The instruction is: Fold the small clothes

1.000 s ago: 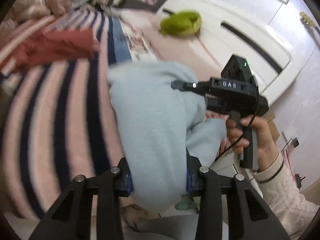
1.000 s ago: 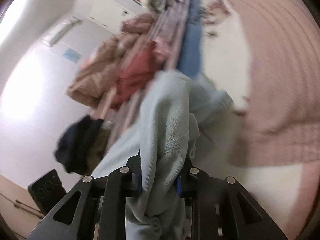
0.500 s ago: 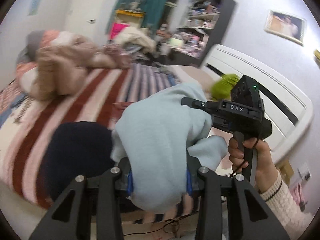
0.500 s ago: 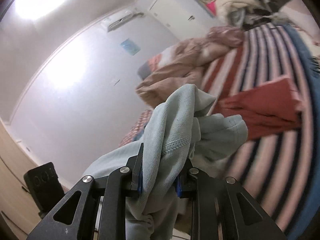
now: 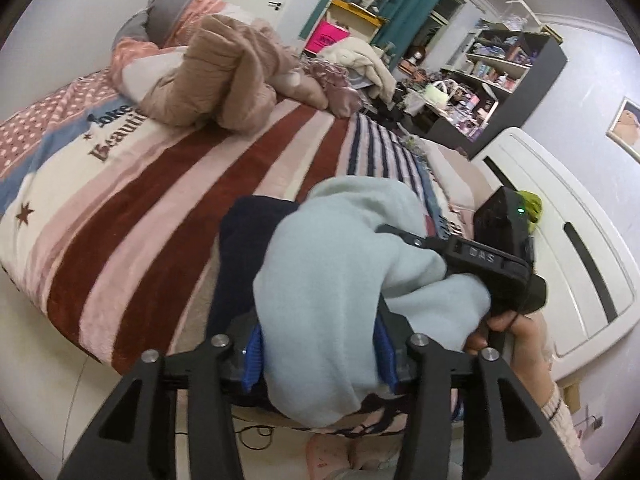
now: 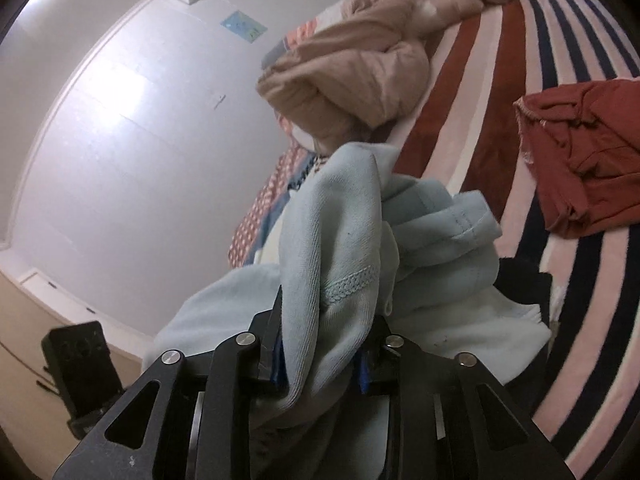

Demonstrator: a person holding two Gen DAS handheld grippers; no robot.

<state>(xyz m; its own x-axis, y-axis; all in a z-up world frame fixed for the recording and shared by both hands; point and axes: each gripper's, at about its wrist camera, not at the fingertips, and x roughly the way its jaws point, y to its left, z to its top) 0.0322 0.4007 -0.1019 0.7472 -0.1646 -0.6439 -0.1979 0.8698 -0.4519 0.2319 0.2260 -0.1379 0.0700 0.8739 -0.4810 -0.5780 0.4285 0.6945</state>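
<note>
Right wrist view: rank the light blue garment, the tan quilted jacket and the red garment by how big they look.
1. light blue garment, though it sits right at the lens, so nearness inflates it.
2. tan quilted jacket.
3. red garment, cut off by the frame edge, so close to the jacket; unsure.

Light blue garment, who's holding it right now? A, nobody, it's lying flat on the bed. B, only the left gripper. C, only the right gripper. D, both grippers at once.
D: the light blue garment is bunched between the left gripper's fingers, and the right gripper is also clamped on it.
</note>
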